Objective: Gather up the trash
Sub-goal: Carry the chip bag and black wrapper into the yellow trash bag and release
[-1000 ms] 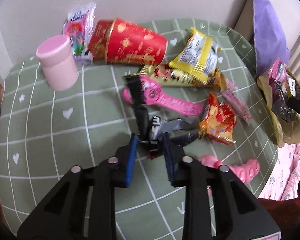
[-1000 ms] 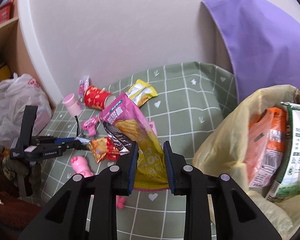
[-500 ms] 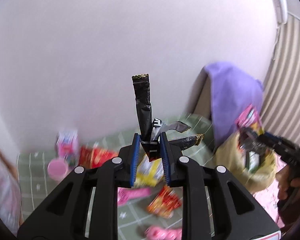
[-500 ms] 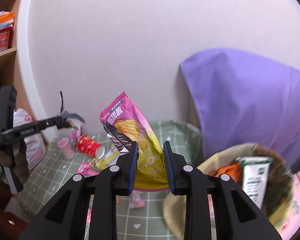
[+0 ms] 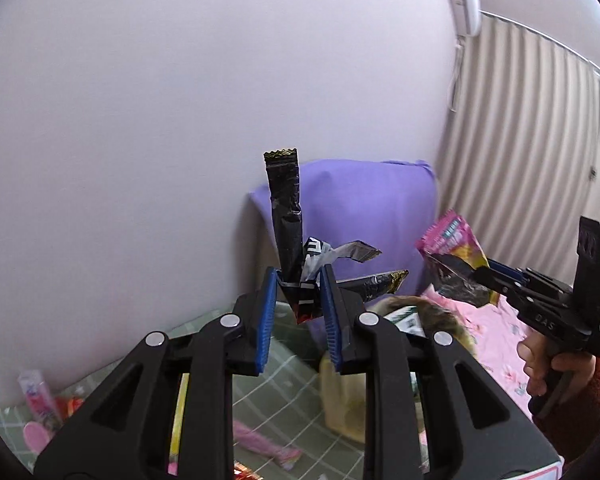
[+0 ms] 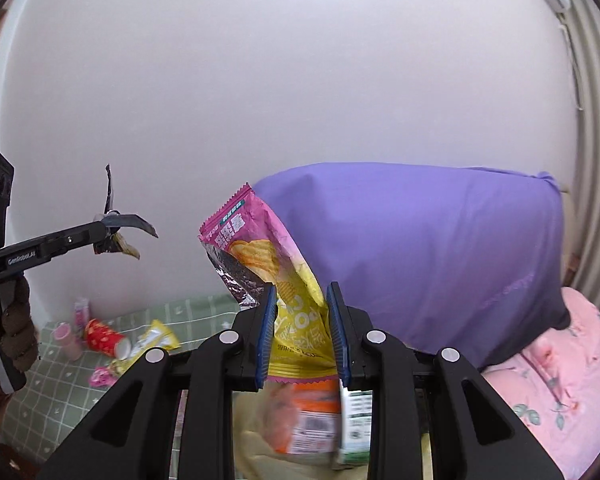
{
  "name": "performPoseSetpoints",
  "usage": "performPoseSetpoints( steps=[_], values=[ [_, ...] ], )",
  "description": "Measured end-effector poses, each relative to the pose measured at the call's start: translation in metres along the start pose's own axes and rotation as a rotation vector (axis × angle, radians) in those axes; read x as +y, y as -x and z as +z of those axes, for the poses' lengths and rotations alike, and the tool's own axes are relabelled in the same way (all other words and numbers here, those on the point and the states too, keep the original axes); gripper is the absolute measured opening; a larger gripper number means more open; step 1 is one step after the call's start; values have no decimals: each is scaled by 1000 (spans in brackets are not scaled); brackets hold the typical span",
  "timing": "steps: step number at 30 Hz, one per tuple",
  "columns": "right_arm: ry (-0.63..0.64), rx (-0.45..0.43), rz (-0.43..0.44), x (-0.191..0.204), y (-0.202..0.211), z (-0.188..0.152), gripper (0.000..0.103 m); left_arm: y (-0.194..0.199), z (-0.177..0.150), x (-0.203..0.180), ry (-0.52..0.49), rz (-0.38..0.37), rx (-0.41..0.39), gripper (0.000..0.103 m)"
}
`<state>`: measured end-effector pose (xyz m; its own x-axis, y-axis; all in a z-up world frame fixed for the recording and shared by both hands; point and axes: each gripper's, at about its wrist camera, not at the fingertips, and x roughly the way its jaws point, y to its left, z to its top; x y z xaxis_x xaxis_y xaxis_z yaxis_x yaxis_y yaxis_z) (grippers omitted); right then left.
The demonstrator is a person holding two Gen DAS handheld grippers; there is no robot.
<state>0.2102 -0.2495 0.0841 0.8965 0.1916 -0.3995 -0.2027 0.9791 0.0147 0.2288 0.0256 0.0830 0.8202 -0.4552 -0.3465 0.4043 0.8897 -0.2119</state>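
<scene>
Carrying trash above the yellow trash bag (image 6: 256, 432): our left gripper (image 5: 298, 300) pinches black wrappers (image 5: 286, 216), right gripper (image 6: 302, 316) clamps a pink-yellow chip bag (image 6: 260, 248). Releasing beside the bag's mouth risks spilling.

A: The chip bag (image 6: 268, 264) is pink on top, yellow below, silver inside. The wrappers (image 5: 296, 248) opposite?

B: Black with gold crimped ends (one strip silvery). Blue pads (image 5: 267, 320) on black fingers.

A: The cloth (image 6: 60, 376)?

B: Green, white grid, small hearts. Purple pillow (image 6: 440, 256), pink floral bedding (image 6: 572, 392), red cup (image 6: 104, 338).
</scene>
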Motion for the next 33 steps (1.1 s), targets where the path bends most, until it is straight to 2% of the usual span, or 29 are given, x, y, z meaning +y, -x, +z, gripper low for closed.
performPoseSetpoints(
  steps=[3, 12, 21, 29, 33],
  values=[
    [-25, 0, -48, -19, 10, -1, 25, -23, 4, -27, -41, -78, 23, 20],
    [-78, 22, -139, -63, 23, -16, 25, -73, 1, -76, -88, -205, 110, 20],
    [-106, 72, -129, -80, 2, -29, 25, -110, -12, -91, -99, -230, 200, 20],
    [-121, 130, -108, -92, -16, -46, 25, -140, -40, -99, -83, -241, 306, 20],
    [-118, 167, -96, -94, -27, -57, 25, -160, -57, -102, -79, -241, 384, 20]
  ],
)
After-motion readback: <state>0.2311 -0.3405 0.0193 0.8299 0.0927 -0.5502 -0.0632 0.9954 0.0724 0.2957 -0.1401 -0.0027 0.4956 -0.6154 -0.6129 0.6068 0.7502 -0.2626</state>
